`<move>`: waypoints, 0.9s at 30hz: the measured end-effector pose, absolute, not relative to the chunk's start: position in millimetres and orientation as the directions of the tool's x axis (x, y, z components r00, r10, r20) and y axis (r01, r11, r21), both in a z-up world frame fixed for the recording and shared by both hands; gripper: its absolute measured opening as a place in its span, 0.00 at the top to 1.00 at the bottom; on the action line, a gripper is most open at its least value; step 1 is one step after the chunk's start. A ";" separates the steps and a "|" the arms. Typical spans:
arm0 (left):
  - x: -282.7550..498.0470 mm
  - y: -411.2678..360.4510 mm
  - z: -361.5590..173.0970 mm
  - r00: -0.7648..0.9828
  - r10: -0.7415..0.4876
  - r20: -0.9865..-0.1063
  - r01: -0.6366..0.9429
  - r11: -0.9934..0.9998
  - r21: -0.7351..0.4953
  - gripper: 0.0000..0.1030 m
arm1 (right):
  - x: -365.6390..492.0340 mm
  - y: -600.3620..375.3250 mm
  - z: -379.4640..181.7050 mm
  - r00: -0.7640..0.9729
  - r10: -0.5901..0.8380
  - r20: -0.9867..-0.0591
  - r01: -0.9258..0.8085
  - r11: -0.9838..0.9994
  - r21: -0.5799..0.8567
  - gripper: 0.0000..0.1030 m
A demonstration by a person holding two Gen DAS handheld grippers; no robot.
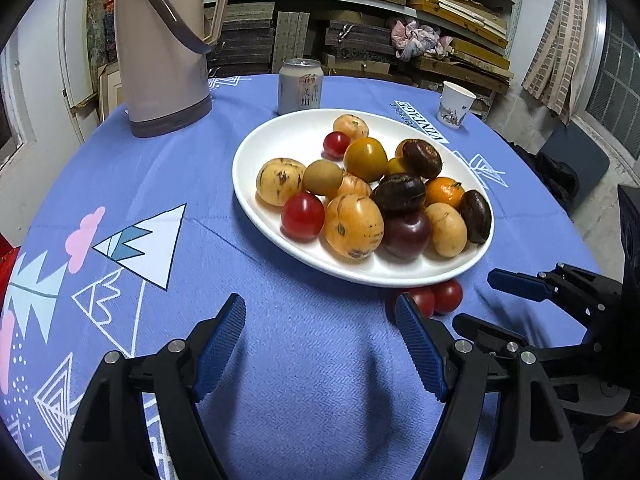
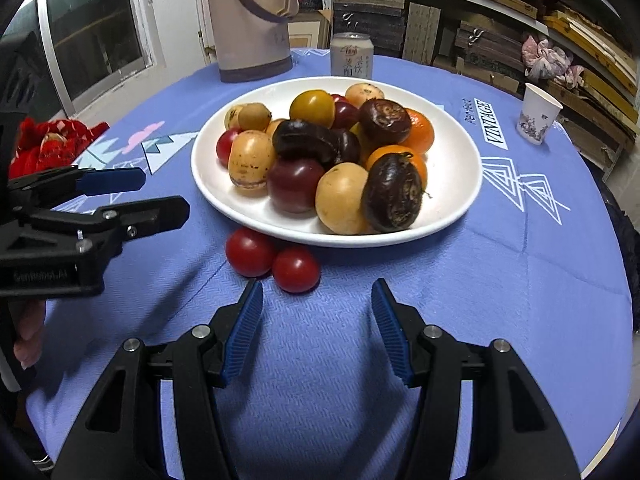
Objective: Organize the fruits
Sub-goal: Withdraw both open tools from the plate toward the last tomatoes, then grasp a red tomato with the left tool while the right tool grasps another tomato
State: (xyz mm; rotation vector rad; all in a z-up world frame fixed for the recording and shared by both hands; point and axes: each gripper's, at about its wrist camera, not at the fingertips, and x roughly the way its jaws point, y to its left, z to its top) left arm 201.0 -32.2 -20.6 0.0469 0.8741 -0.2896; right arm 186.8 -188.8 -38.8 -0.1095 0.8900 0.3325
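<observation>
A white oval plate (image 1: 280,140) (image 2: 452,172) holds a pile of several fruits: yellow ones, red tomatoes, dark purple passion fruits (image 2: 392,196) and oranges (image 1: 444,192). Two red tomatoes (image 2: 250,252) (image 2: 296,269) lie on the blue cloth against the plate's near rim; they also show in the left wrist view (image 1: 446,296). My left gripper (image 1: 320,328) is open and empty, just left of the tomatoes. My right gripper (image 2: 318,304) is open and empty, just short of the right tomato. Each gripper shows in the other's view: the right one (image 1: 496,300), the left one (image 2: 160,192).
A beige thermos jug (image 1: 160,52) (image 2: 252,20), a drink can (image 1: 300,86) (image 2: 352,60) and a paper cup (image 1: 456,104) (image 2: 538,114) stand behind the plate. A red cloth thing (image 2: 52,144) lies at the table's left edge. Shelves of boards fill the background.
</observation>
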 end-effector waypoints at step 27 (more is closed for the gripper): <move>209.6 -28.4 -39.5 0.567 -0.249 -0.785 0.279 0.955 -0.101 0.19 | 197.4 -183.0 -54.1 0.572 0.248 -0.781 -0.372 0.928 0.022 0.61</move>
